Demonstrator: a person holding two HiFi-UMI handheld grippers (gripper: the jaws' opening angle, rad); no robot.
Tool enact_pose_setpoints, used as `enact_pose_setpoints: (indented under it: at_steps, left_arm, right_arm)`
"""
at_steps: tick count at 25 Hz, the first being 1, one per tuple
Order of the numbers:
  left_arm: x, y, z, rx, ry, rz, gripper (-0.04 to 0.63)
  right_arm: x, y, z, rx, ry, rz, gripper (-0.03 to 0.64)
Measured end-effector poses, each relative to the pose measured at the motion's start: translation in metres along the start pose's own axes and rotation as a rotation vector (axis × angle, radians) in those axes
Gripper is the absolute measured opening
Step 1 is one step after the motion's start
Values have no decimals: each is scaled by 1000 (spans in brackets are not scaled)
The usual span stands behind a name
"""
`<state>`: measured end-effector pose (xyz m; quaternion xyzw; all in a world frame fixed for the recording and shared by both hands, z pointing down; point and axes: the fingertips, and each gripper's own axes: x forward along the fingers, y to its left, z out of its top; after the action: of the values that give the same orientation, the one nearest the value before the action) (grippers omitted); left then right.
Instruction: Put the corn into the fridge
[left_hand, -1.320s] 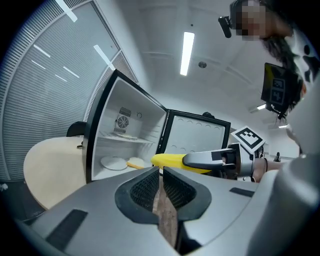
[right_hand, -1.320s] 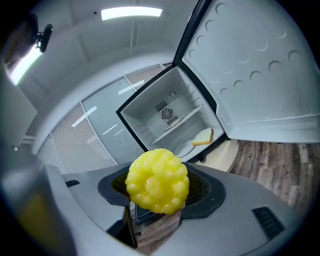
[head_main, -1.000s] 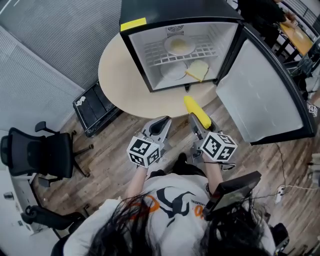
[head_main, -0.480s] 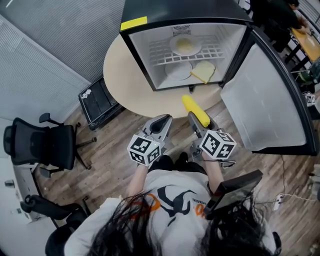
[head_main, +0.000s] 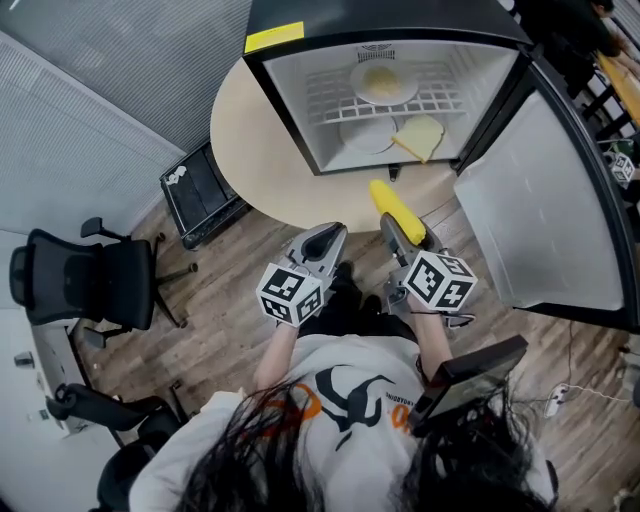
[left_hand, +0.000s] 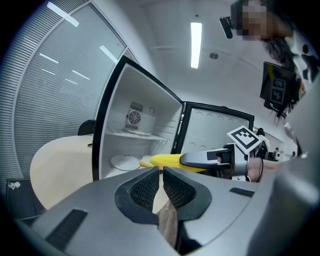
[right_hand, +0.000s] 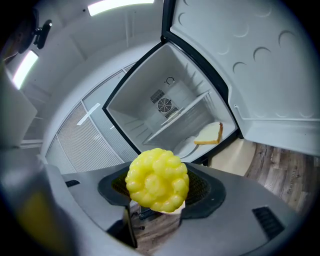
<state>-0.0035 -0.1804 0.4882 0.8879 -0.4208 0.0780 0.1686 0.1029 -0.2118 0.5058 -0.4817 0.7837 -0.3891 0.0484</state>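
Note:
My right gripper (head_main: 405, 228) is shut on a yellow corn cob (head_main: 395, 209), which points toward the open mini fridge (head_main: 390, 95) on the round table (head_main: 262, 160). In the right gripper view the corn's (right_hand: 157, 180) round end fills the space between the jaws, with the fridge interior (right_hand: 170, 107) ahead. My left gripper (head_main: 321, 243) hangs beside it, jaws nearly together with nothing between them. The left gripper view has the corn (left_hand: 170, 160) and right gripper (left_hand: 212, 159) at its right.
The fridge door (head_main: 545, 200) swings open to the right. Inside, a plate (head_main: 384, 82) rests on the wire shelf; another plate (head_main: 367, 135) and a slice of bread (head_main: 419, 136) lie on the bottom. A black office chair (head_main: 85, 285) and a black box (head_main: 200, 195) stand at the left.
The view has shifted slightly, so the fridge sits a little more to the right. The corn has edged closer to the table edge. Both grippers keep their grip states.

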Motion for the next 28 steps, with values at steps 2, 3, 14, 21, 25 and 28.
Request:
enact_pose_setpoints:
  at_steps: [2,3,14,21,25,28]
  left_arm:
    - [5,7,2,2,0,-11,18]
    - [7,10,3,3,1,-17,18]
    - [45,45,12,31,43,-132,18]
    - [61,53,7,74,87,-229,18]
    - [66,60,7,79,94,-257,18]
    - [70,68,10,80,90,-264,18]
  right_arm:
    - [7,-2,0,1,2,-8,252]
    - [10,-3,2,1,-2,-16,252]
    - [61,-22,13,1,-34,-107,252]
    - [99,-55,22,-13,-46,-202,252]
    - [124,-70,29,-27,-52,-251,252]
    - [144,-79,36,-48,-56,-277,252]
